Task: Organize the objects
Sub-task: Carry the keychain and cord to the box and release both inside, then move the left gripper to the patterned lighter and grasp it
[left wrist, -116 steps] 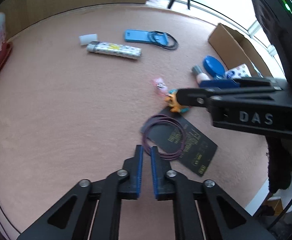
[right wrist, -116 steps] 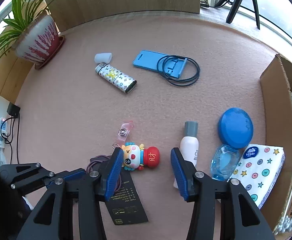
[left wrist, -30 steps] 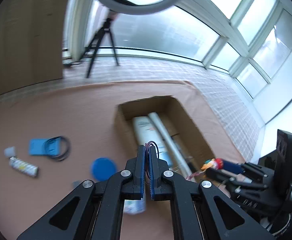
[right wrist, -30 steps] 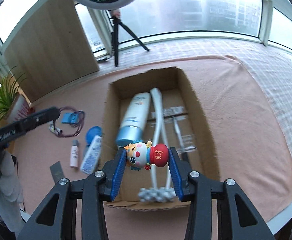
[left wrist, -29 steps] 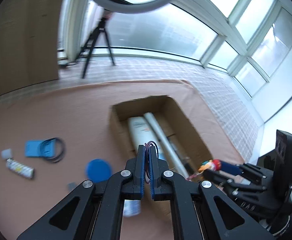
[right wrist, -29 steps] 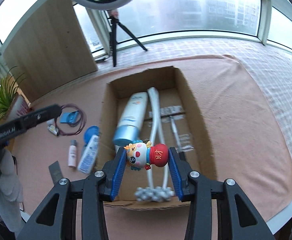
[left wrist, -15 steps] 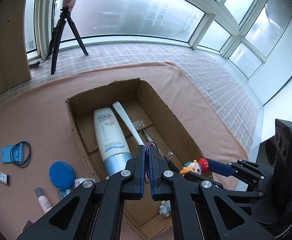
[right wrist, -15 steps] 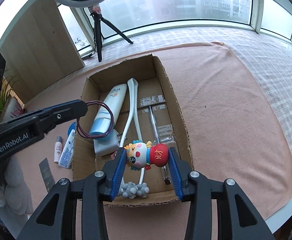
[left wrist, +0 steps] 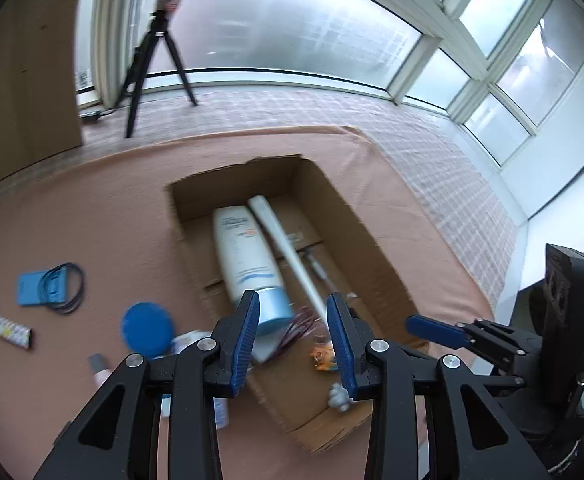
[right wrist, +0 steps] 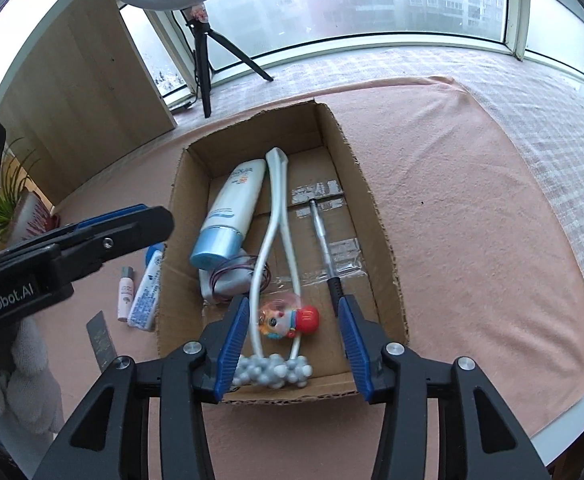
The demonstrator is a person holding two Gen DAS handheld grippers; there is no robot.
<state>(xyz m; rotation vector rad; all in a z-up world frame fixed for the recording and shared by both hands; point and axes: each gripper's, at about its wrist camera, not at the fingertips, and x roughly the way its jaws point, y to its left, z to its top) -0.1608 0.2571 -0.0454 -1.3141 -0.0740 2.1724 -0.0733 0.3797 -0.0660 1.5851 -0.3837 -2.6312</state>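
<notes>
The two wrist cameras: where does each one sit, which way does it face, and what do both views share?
Left wrist: sits on the left gripper, faces down into the box; its jaws are opening, nothing between the pads; right gripper at right.
Right wrist: sits on the right gripper, faces down into the box from its near end; jaws opening, toy loose below; left gripper and gloved hand at left.
Shared: box, tube, toy, cord.
</notes>
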